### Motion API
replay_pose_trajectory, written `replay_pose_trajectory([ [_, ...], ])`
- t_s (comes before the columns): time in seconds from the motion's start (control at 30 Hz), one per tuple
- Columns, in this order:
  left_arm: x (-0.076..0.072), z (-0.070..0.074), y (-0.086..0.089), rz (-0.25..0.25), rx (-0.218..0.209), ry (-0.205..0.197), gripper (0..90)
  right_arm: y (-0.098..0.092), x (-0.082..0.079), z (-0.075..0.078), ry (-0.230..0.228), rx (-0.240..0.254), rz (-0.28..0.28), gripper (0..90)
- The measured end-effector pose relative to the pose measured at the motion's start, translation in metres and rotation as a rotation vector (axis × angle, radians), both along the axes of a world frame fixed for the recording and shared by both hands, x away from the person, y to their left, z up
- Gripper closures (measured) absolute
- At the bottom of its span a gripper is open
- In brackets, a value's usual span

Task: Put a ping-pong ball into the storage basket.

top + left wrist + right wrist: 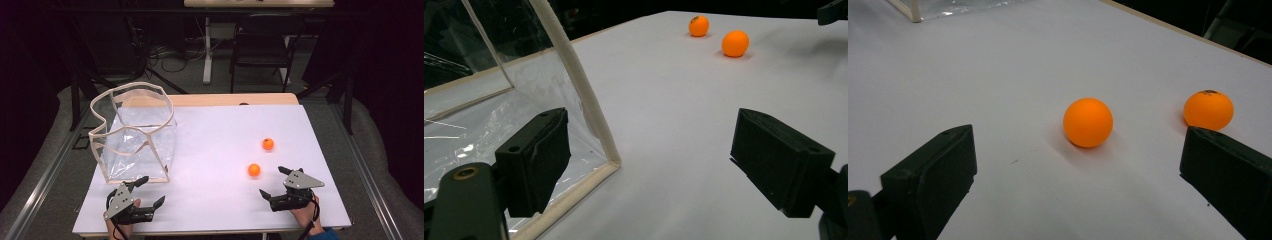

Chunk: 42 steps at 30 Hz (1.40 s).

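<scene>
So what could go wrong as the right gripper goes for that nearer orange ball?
The nearer ball lies loose on the smooth table, so the open right gripper could nudge it and send it rolling, perhaps into the farther ball. The clear bag looks light, and a dropped ball might tip it.

Two orange balls (254, 170) (268, 144) lie toward the table's (225, 130) right edge; the right gripper (277, 182), seemingly open, is near the closer one.

White table (215, 200), clear bag (137, 145), 2 orange balls (254, 170)
</scene>
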State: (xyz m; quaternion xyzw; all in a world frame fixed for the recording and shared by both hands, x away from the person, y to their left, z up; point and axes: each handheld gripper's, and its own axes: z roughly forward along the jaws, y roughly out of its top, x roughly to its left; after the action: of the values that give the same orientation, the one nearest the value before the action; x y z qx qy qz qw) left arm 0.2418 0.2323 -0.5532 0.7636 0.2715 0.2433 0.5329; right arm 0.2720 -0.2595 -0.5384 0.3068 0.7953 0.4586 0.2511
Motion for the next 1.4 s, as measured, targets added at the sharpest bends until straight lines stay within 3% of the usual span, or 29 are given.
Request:
replay_pose_trajectory([
  [0.87, -0.001, 0.001, 0.000, -0.006, 0.003, -0.004, 15.8, 0.017, 0.021, 0.009, 0.117, -0.092, 0.038, 1.0],
  [1.4, -0.001, 0.001, 0.000, -0.012, 0.006, -0.001, 15.8, 0.029, 0.034, 0.016, 0.144, -0.118, 0.053, 0.9],
])
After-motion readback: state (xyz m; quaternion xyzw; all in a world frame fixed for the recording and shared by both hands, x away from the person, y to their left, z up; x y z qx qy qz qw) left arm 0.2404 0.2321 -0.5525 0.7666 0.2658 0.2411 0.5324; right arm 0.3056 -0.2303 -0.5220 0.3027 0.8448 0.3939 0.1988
